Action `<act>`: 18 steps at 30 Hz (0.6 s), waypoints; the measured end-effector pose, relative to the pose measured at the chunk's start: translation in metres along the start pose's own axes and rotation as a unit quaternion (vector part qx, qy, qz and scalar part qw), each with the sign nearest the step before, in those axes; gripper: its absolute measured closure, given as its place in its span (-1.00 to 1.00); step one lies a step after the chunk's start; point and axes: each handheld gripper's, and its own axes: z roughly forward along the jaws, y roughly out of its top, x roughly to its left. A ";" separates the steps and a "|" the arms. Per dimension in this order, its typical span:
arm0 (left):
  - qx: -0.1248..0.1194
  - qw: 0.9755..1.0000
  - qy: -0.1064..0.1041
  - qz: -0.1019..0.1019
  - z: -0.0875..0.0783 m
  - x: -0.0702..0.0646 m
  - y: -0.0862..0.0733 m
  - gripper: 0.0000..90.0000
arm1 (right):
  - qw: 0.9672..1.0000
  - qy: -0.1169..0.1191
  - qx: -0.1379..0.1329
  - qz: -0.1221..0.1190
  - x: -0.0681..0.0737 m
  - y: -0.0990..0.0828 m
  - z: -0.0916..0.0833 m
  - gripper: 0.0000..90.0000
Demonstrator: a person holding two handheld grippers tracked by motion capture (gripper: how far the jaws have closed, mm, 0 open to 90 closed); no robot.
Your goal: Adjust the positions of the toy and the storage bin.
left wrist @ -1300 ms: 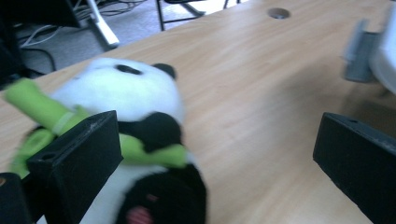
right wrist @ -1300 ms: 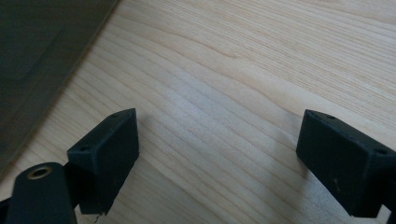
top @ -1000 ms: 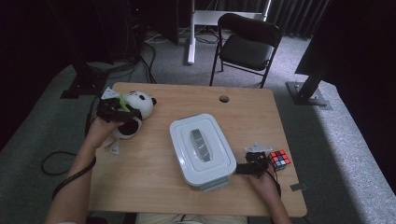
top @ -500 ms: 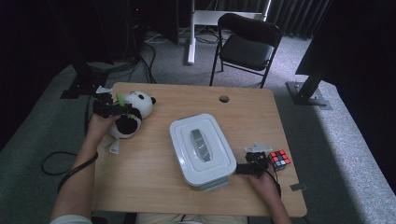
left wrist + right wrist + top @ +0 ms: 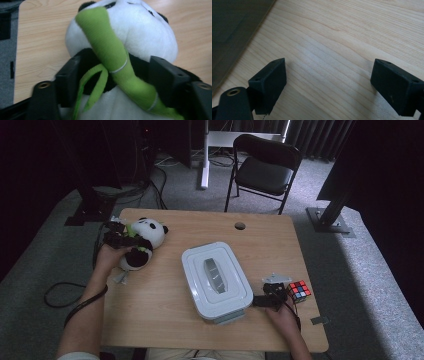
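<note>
Wooden worktop [image 5: 165, 320]: left tongs [image 5: 110, 75] just closing around panda plush [image 5: 142, 240] at nine o'clock; white lidded box [image 5: 216, 281] centre; right tongs [image 5: 327, 85] wide, empty, Rubik's cube [image 5: 299, 290] beside.

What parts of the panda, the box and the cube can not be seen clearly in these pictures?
- Panda toy: in the left gripper view the bottom edge cuts off its lower body, and the green stalk crosses its chest.
- White box: in the high view the lid hides its contents.
- Colour cube: in the high view its stickers are too small to read, and the right tool stands close beside it.
</note>
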 end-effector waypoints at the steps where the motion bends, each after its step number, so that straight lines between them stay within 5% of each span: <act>1: -0.006 1.000 0.004 0.005 -0.001 -0.002 -0.002 -0.10 | 1.000 0.000 0.000 0.000 0.000 0.000 0.000 -0.71; 6: -0.034 0.999 0.009 -0.006 -0.008 -0.005 -0.006 0.43 | 1.000 0.000 0.000 0.000 0.000 0.000 0.000 -0.71; 18: -0.043 0.998 -0.044 0.015 -0.028 -0.027 -0.007 0.51 | 1.000 0.000 0.000 0.000 0.000 0.000 0.000 -0.71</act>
